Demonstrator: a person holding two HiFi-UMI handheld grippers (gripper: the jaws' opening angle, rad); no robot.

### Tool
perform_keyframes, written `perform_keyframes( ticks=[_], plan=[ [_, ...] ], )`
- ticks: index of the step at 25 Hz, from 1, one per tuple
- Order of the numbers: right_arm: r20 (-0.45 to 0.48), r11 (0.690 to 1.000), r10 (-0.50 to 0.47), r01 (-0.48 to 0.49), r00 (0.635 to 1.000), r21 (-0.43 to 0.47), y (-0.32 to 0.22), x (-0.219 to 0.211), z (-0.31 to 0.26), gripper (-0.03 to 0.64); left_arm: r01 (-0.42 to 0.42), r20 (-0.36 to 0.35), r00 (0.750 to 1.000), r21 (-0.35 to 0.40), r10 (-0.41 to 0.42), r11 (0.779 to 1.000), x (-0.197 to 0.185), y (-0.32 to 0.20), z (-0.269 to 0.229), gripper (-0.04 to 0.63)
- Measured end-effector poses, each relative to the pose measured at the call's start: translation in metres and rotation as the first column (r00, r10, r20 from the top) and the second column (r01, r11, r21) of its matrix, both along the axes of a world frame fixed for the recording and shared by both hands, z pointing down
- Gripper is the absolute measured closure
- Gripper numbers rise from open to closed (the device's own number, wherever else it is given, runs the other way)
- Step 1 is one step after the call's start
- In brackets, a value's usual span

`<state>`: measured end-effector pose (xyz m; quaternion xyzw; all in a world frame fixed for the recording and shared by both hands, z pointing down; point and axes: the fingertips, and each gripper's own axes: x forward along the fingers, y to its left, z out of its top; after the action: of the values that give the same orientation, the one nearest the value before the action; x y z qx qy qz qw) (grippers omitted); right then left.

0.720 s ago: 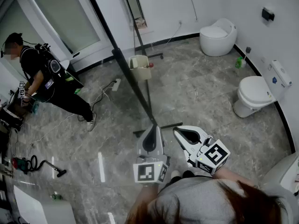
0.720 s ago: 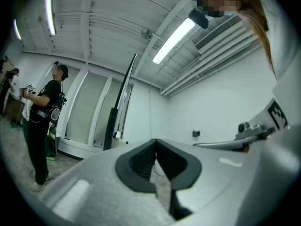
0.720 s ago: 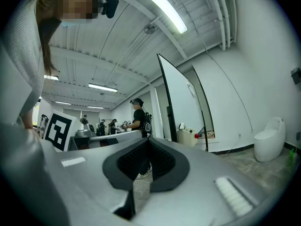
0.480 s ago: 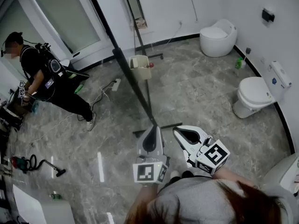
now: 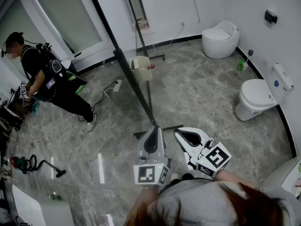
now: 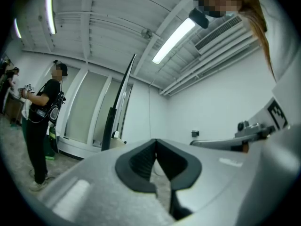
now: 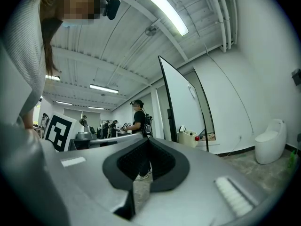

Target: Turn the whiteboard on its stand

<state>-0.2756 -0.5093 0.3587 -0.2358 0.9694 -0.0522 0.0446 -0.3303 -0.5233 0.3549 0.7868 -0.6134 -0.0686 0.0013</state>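
The whiteboard (image 5: 123, 62) stands edge-on to me in the head view, a thin dark line running from the top left down to its stand's foot bar (image 5: 160, 128). In the right gripper view the whiteboard (image 7: 181, 102) shows its white face. In the left gripper view the whiteboard (image 6: 123, 98) is only a dark edge, some way off. My left gripper (image 5: 153, 129) is shut and empty, its tip just below the board's near lower corner. My right gripper (image 5: 178, 132) is shut and empty too, a little to the right. The jaws meet in both gripper views, left gripper (image 6: 155, 143) and right gripper (image 7: 147, 141).
A person in black (image 5: 44, 79) stands at the left by a desk. A beige bin (image 5: 140, 68) sits behind the stand. Two toilets (image 5: 256, 98) (image 5: 219, 36) line the right wall. A floor cable (image 5: 106, 95) and a vacuum tool (image 5: 28, 165) lie at the left.
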Motion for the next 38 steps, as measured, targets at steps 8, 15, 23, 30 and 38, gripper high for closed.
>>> perform_keyframes(
  ticks=[8,15,23,30,38],
  plan=[
    [0.014,1.0,-0.021,0.021,1.0,-0.003,-0.001,0.018,0.011,0.612,0.052,-0.019,0.998,-0.011,-0.052,0.999,0.013,0.003,0.016,0.598],
    [-0.003,0.996,-0.072,0.071,0.997,-0.047,-0.004,0.014,0.03,0.612,0.086,-0.054,0.995,-0.047,-0.088,0.995,0.005,-0.002,0.031,0.598],
    [0.003,0.998,-0.034,0.034,0.999,-0.06,-0.075,-0.016,0.038,0.612,0.117,-0.046,0.992,-0.041,-0.119,0.992,-0.046,-0.07,0.037,0.598],
    [0.023,0.999,0.023,-0.022,0.999,-0.041,-0.172,-0.067,0.023,0.612,0.148,0.025,0.989,0.008,-0.148,0.989,-0.124,-0.167,0.013,0.598],
    [0.038,0.998,0.049,-0.047,0.998,-0.04,-0.24,-0.108,0.015,0.612,0.157,0.07,0.985,-0.012,-0.156,0.988,-0.17,-0.232,0.018,0.598]
  ],
)
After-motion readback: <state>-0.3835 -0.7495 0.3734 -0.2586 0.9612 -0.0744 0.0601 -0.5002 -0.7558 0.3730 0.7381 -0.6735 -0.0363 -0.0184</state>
